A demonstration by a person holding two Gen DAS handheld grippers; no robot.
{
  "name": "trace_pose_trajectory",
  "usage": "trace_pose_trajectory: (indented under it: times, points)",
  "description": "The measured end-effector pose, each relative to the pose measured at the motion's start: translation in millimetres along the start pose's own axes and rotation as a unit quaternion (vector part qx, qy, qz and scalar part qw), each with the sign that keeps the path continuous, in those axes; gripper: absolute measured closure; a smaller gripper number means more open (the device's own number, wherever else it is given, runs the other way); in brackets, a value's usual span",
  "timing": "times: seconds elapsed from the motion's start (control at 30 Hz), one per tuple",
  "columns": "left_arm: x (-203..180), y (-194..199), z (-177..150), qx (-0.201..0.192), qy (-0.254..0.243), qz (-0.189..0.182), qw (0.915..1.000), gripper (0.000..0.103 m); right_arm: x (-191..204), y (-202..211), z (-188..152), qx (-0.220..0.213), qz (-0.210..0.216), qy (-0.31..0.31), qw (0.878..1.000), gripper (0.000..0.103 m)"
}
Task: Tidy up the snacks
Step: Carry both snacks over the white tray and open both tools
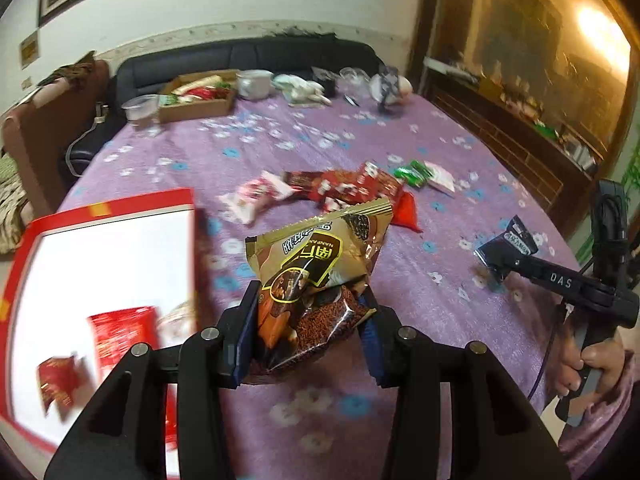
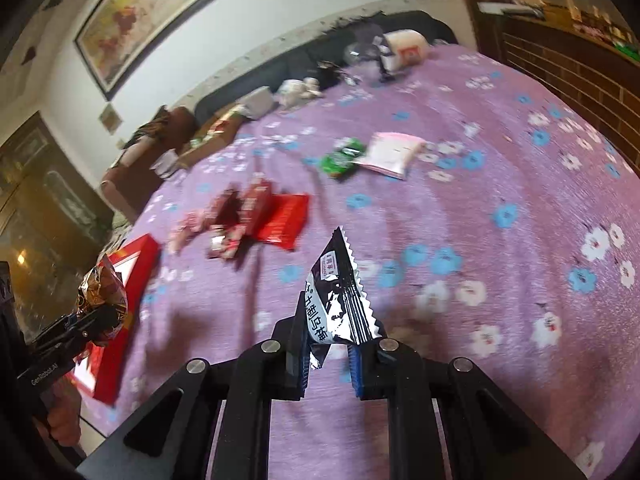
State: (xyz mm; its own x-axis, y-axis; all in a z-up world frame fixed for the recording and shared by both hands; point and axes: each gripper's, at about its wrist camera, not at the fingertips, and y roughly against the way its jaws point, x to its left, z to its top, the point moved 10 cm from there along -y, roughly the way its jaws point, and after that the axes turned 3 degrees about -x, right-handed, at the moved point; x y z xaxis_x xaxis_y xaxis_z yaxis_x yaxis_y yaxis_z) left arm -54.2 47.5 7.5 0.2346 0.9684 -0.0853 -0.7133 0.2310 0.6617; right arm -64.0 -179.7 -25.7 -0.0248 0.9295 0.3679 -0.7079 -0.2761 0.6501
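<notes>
Purple flowered bedspread [image 1: 320,152] still carries a loose pile of crinkly red wrappers [image 1: 344,190]; the red-rimmed box [image 1: 108,210] holds a couple already. Left gripper [image 1: 308,320] jaws are clamped on a glossy brown-gold pouch [image 1: 316,264] beside the box, right gripper [image 2: 328,354] jaws on a small black-white sachet [image 2: 340,296]. Roughly halfway, I'd judge.

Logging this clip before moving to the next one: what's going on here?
A person is sorting snacks on a purple flowered cloth. The left gripper holds a gold-brown snack packet beside a red-rimmed box that already contains red packets. The right gripper holds a black-and-white packet. A pile of red packets, a green packet and a pink-white packet lie loose on the cloth.
</notes>
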Motion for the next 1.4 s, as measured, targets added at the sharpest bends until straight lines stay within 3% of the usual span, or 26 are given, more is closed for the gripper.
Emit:
trace_pose_trajectory:
  times: [0.23,0.63,1.4]
  points:
    - [58,32,-5,-0.028,0.041,0.057,0.9971,0.06,75,-3,-11,0.008,0.04,0.058,0.997,0.088]
    - [147,53,-40,-0.027,0.106,0.133,0.9852,0.06,205,-26,-54,0.048,0.11,0.159,0.98,0.088]
    - [200,62,-63,-0.022,0.14,0.161,0.9767,0.06,359,-55,-120,0.102,0.191,0.286,0.934,0.088]
